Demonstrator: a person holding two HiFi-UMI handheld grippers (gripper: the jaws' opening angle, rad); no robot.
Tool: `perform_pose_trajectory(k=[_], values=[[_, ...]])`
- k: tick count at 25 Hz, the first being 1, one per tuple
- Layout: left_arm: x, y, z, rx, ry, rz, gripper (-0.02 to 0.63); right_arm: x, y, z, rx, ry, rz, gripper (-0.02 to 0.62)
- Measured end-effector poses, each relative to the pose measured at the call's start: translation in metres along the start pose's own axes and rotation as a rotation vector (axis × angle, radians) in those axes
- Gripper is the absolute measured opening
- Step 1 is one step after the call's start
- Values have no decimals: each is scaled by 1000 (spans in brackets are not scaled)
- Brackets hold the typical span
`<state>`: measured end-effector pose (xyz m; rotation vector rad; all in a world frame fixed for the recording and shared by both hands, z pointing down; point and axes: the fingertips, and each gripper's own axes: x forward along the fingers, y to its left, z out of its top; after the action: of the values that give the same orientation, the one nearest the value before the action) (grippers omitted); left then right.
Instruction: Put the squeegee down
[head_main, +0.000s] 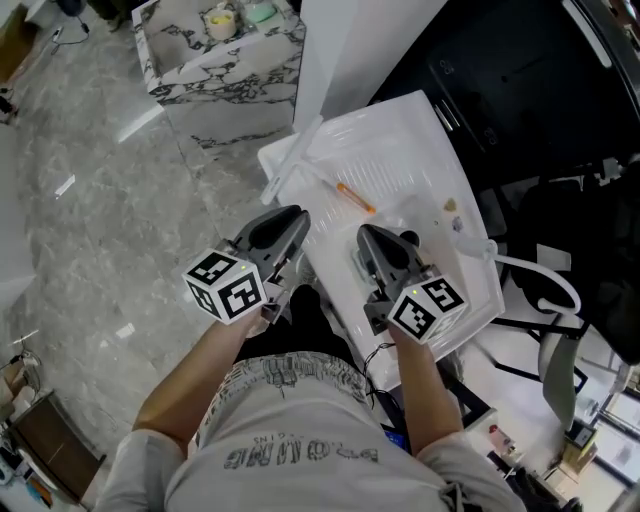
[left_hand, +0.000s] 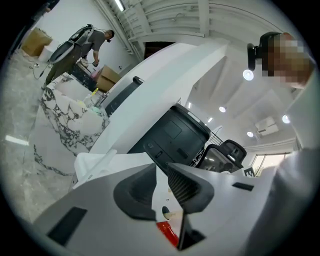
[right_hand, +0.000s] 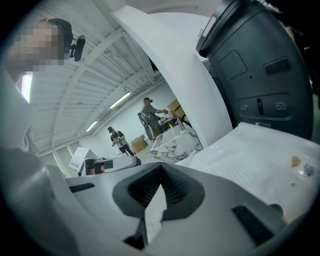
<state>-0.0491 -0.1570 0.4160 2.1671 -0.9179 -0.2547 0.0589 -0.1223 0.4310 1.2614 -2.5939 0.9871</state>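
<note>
Looks done: orange tool (head_main: 355, 197), prob. the squeegee, lies on white tray (head_main: 400, 130) mid-frame. Nothing held: left gripper (left_hand: 161, 170) slightly parted, right gripper (right_hand: 161, 166) clenched, both empty.

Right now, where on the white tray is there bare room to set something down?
Free: the white tray's far end beyond the orange stick, and the ribbed middle between it and the small bits at right. Crowded: near end, under left gripper and right gripper.
</note>
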Motion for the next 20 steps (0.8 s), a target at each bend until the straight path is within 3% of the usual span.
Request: perform_pose_trajectory(k=[20], values=[[-55,-65,25,283,-30,-70,32,-38,51,8,-59,-69,25,6]])
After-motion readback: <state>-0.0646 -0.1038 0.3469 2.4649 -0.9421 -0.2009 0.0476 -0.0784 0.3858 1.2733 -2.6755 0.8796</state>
